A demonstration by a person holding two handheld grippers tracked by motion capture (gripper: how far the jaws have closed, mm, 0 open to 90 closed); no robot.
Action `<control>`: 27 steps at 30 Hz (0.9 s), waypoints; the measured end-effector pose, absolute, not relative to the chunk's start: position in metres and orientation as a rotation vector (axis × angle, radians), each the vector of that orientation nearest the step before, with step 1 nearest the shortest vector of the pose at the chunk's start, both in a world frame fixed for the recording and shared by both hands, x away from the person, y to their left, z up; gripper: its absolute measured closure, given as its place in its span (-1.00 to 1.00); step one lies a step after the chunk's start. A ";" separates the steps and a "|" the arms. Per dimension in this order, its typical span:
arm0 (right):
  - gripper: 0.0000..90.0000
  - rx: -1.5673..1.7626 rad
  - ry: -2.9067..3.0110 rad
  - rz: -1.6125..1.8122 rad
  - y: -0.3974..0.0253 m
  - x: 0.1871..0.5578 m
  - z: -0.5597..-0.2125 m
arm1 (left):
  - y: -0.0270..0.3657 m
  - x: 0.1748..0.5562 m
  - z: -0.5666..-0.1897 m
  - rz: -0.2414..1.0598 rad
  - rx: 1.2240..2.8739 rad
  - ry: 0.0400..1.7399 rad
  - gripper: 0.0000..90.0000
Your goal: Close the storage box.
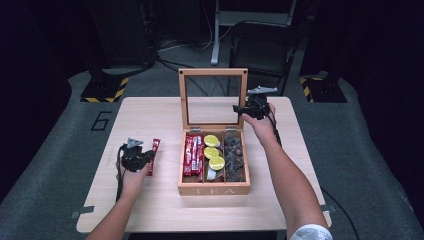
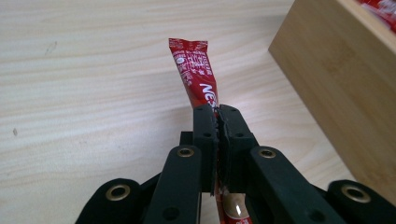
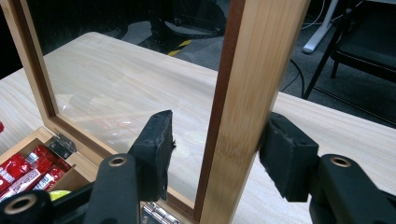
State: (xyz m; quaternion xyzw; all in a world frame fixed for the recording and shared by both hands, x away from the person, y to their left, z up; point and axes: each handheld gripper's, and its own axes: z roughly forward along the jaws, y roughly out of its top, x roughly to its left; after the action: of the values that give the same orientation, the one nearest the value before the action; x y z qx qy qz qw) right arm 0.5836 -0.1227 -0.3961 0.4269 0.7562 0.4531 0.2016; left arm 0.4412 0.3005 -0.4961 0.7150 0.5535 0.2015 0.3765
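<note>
An open wooden tea box (image 1: pixel 214 189) holds red sachets, yellow pods and dark items; the left gripper (image 1: pixel 134 156) clamps a red sachet (image 2: pixel 194 74), the right gripper (image 1: pixel 255 107) straddles the lid's frame (image 3: pixel 243 93), jaws apart.

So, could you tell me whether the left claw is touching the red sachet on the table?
Touching. The left gripper view shows the left claw with its jaws closed on the red sachet, which runs out from between them over the table.

A dark chair (image 1: pixel 262 47) and a white desk leg (image 1: pixel 216 35) stand beyond the table.
</note>
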 end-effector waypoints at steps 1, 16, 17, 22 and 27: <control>0.02 1.192 2.112 1.265 -0.123 0.584 -0.396 | 0.301 0.441 -0.499 0.513 1.834 1.428 0.91; 0.02 1.201 2.112 1.272 -0.123 0.585 -0.396 | 0.312 0.441 -0.517 0.508 1.847 1.489 0.75; 0.01 1.197 2.113 1.273 -0.123 0.585 -0.396 | 0.311 0.441 -0.517 0.513 1.849 1.487 0.72; -0.01 1.196 2.117 1.279 -0.123 0.585 -0.397 | 0.311 0.440 -0.516 0.519 1.837 1.486 0.56; -0.01 1.193 2.116 1.276 -0.123 0.586 -0.396 | 0.310 0.438 -0.511 0.538 1.811 1.469 0.37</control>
State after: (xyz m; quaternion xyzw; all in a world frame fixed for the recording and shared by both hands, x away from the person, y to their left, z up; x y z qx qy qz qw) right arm 0.5857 -0.1227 -0.3959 0.4262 0.7560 0.4559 0.1973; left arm 0.4385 0.3101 -0.5114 0.7045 0.5712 0.2093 0.3654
